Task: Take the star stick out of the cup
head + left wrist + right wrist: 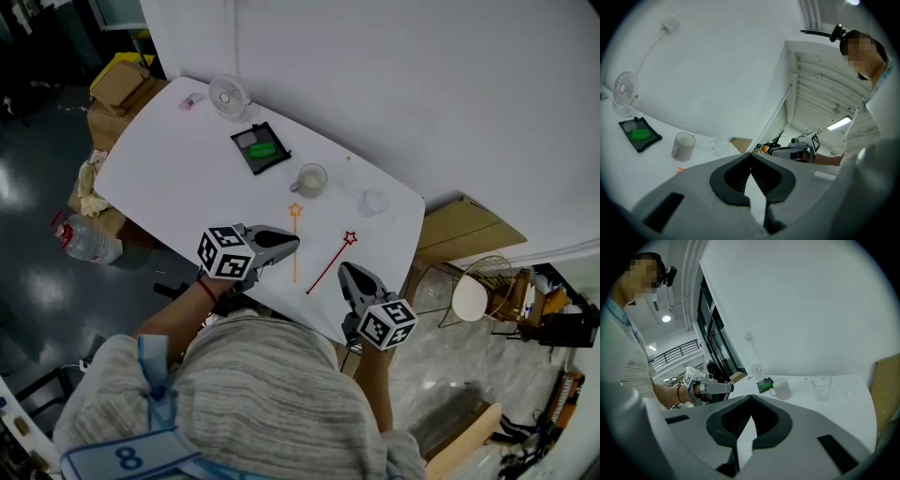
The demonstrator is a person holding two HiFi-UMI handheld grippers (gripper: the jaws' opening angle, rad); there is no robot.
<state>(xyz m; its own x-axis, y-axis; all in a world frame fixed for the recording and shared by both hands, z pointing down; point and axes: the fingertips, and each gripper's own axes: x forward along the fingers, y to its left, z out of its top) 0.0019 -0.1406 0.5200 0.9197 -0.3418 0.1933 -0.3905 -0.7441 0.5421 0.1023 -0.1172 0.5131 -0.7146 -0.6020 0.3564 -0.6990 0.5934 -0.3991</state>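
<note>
On the table (pixel 169 159) the fan (pixel 228 96), tray (pixel 261 148), mug (pixel 310 179) and glass (pixel 375 200) stand in a row left to right, with one star stick (pixel 294 239) lying before the mug and a second star stick (pixel 330 262) to its right.

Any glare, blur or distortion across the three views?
Head view: sharp, soft light, sheen on the dark floor. Left gripper view: fisheye bend, black corners, ceiling lamp blown out. Right gripper view: same fisheye, mug and glass sharp.

On table (pixel 169 159), orange star stick (pixel 294 225) & red star stick (pixel 329 265) lie flat nr cup (pixel 310 179).
</note>
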